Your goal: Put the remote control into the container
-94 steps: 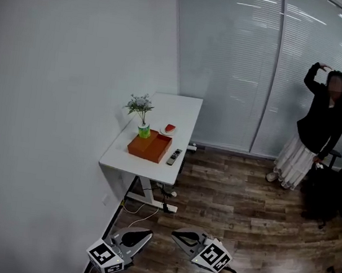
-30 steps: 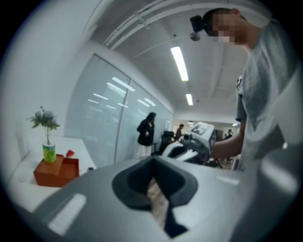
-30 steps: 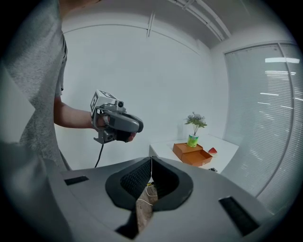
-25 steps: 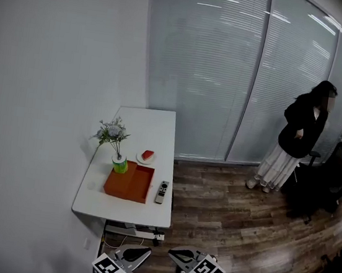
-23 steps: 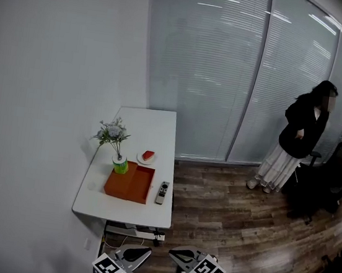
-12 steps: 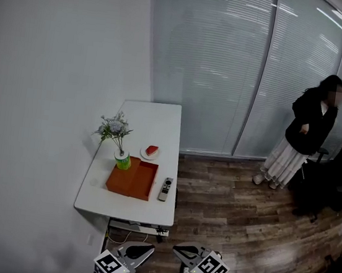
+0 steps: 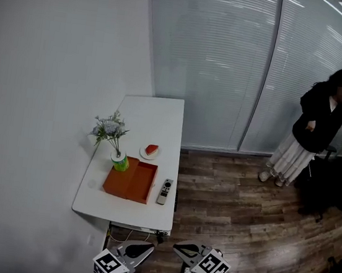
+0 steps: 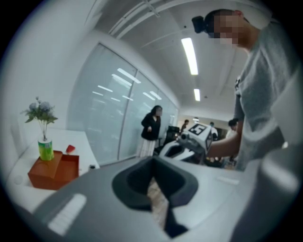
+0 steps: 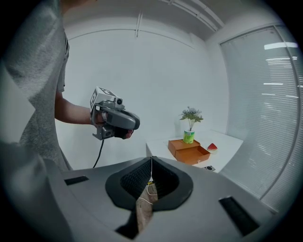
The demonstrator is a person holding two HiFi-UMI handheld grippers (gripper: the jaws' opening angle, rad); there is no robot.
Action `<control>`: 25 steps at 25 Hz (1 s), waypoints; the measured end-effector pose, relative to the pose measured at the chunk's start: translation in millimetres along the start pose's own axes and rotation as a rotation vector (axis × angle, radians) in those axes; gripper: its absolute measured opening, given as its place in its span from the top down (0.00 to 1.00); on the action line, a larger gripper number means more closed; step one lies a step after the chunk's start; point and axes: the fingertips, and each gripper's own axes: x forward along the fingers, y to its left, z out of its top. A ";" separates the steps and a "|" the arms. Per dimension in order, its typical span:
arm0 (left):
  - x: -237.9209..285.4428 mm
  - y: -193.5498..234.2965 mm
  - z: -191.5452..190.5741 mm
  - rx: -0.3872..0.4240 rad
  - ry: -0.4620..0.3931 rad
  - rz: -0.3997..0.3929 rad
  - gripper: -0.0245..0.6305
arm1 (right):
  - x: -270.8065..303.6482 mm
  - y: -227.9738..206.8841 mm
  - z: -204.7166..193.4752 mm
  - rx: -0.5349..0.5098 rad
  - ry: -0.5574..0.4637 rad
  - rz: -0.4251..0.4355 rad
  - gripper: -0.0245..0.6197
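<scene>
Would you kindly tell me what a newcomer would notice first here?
A white table by the left wall stands out, bearing an orange container, a remote control just right of it, and flowers. A person in a black top and white skirt stands by the glass wall at right. At the bottom edge, the left gripper and right gripper are shut and empty.

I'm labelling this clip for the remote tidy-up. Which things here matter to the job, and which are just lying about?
Job:
remote control
orange container

Lying about:
flower vase
plate with watermelon slice
person by the blinds
</scene>
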 end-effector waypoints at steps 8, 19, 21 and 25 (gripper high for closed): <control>50.2 28.1 15.2 -0.011 0.006 0.044 0.97 | -5.0 -59.0 -9.8 0.009 -0.002 0.044 0.94; 90.8 52.5 27.2 -0.030 0.046 0.175 0.97 | 3.4 -115.4 0.4 0.000 -0.083 0.150 0.94; 91.8 56.2 27.5 -0.035 0.050 0.198 0.97 | 8.4 -119.5 0.0 0.006 -0.094 0.168 0.94; 93.3 68.0 30.6 -0.052 0.043 0.217 0.97 | 19.1 -129.5 -1.9 0.039 -0.102 0.171 0.94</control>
